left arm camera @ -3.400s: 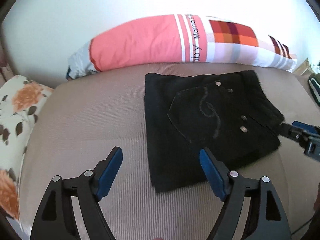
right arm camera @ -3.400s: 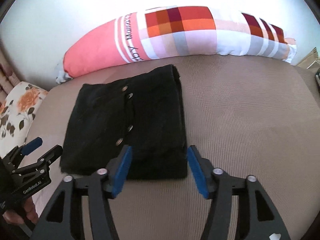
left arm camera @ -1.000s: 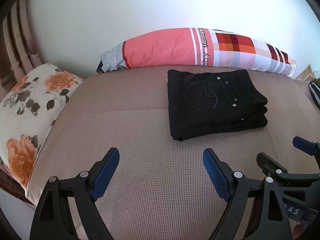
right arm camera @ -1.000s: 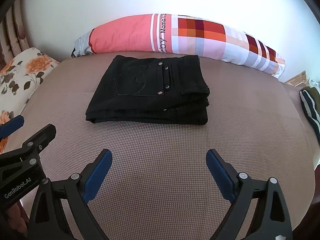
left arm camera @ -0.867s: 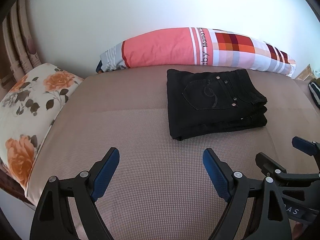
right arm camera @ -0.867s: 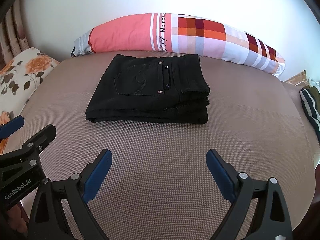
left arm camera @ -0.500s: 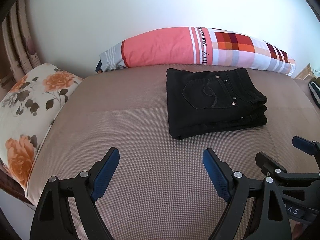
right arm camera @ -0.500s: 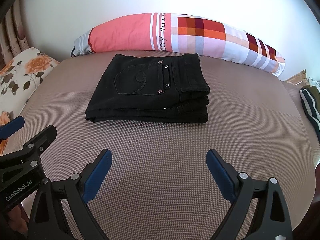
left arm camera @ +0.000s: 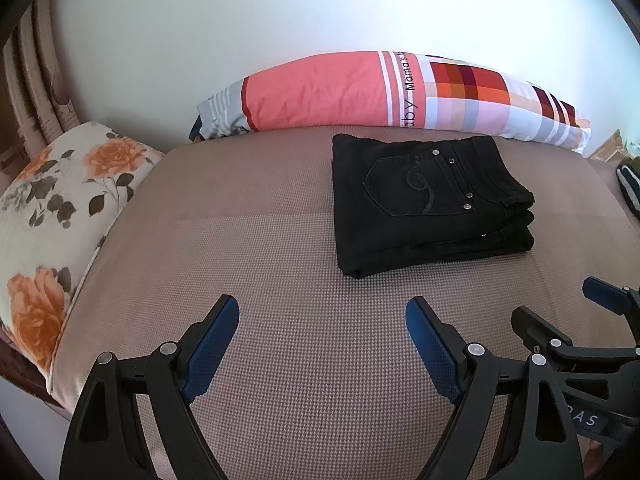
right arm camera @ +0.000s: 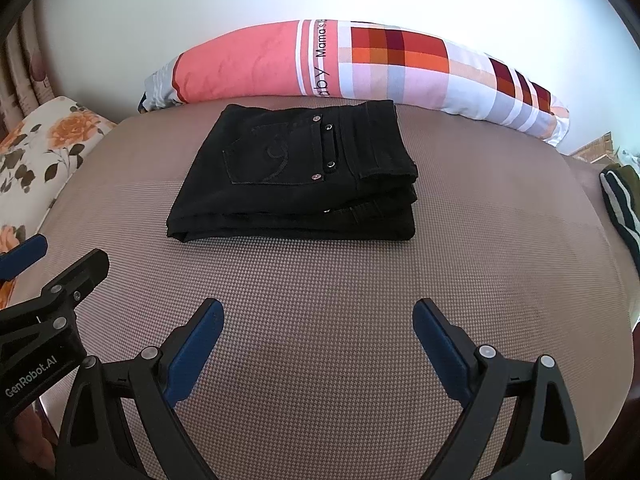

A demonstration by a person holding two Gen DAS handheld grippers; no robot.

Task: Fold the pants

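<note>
Black pants (left arm camera: 424,204) (right arm camera: 304,176) lie folded into a compact stack on the taupe mattress (left arm camera: 280,280), back pocket and rivets facing up. My left gripper (left arm camera: 322,312) hovers open over bare mattress, well short of the stack and to its near left, nothing between its blue pads. My right gripper (right arm camera: 318,314) is open too, held back from the stack's near edge, empty. Each gripper shows at the other view's edge: the right one (left arm camera: 568,312) at the lower right of the left wrist view, the left one (right arm camera: 60,260) at the lower left of the right wrist view.
A long pink and plaid bolster pillow (left arm camera: 400,96) (right arm camera: 340,64) lies along the white wall behind the pants. A floral pillow (left arm camera: 52,208) sits at the mattress's left end. Striped dark clothing (right arm camera: 620,204) lies at the right edge.
Since 3.4 s ago both grippers have pulled back from the pants, which now lie farther away as a finished stack. Over the last second nothing has visibly moved.
</note>
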